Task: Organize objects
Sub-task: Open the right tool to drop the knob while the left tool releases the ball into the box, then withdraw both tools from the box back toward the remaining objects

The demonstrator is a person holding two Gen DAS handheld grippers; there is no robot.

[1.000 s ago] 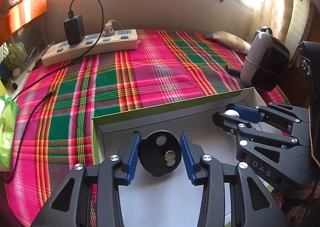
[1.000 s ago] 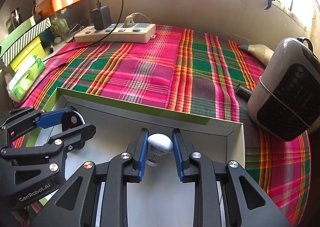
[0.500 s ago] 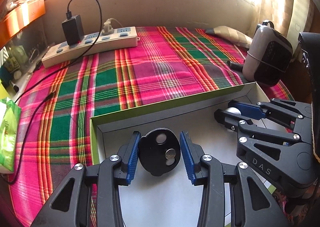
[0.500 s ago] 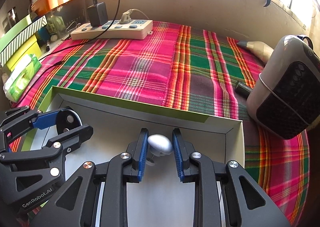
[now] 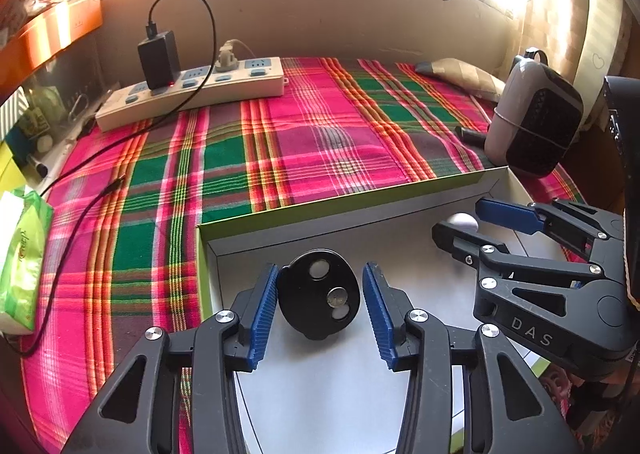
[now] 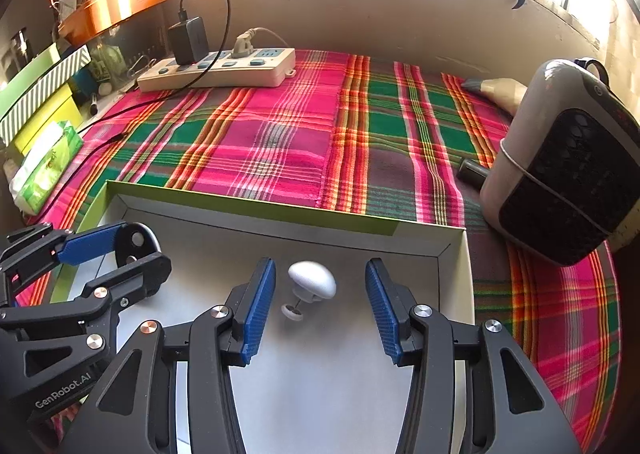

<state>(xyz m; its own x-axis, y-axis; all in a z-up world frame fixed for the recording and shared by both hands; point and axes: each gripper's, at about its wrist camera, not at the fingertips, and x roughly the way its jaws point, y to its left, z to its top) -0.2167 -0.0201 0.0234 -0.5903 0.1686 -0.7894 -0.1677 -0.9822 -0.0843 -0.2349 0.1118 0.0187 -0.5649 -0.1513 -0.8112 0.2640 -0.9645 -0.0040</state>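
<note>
Plaid desk [image 6: 280,142]: box [image 6: 256,216] at 6 o'clock. Both grippers opening to release: left gripper [image 5: 320,302] around disc [image 5: 318,294], right gripper [image 6: 320,302] around knob [image 6: 312,280].

Home setting, prob. a lived-in room by a window.
Shown by plaid cloth [image 6: 280,150] spread over the surface, power strip [image 6: 218,72] w/ charger plugged in, small heater [image 6: 560,166], tissue pack [image 6: 44,170], cluttered shelf [image 6: 116,6] beside it.
</note>
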